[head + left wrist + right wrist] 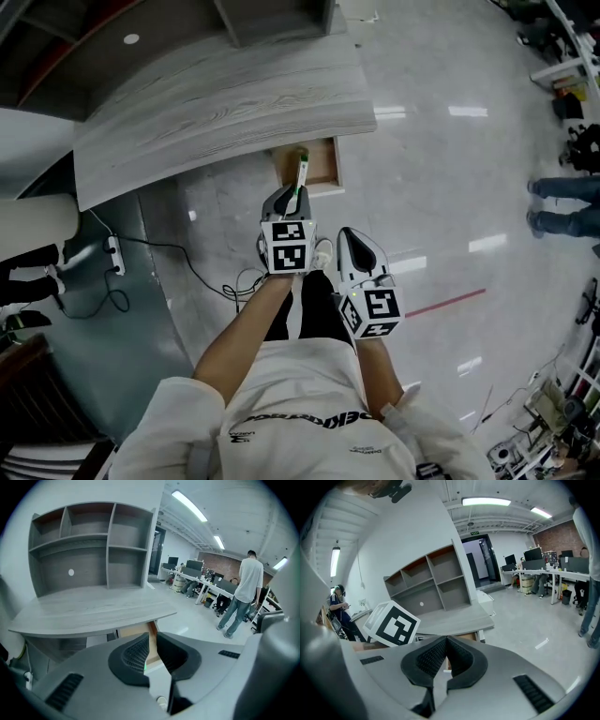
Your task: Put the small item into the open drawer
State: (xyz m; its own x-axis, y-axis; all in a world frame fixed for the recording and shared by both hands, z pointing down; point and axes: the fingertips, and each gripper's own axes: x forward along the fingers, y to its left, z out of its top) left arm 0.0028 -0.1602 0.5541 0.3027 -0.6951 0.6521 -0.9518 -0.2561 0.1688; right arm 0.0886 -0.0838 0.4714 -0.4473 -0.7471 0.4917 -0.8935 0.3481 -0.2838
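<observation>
The small item (303,169), a white stick with a green far end, shows inside the outline of the open wooden drawer (324,173) under the grey desk (225,103); it looks to lie in it. My left gripper (296,194) hovers at the drawer's near edge. In the left gripper view its jaws (152,638) stand a narrow gap apart, with only the drawer's wood (135,631) showing through. The right gripper (349,240) hangs lower and nearer my body, jaws (446,642) shut with nothing in them.
A shelf unit (91,545) stands on the desk's back. A power strip (114,255) and cables lie on the floor at the left. A person (244,595) stands on the polished floor to the right, with office desks behind.
</observation>
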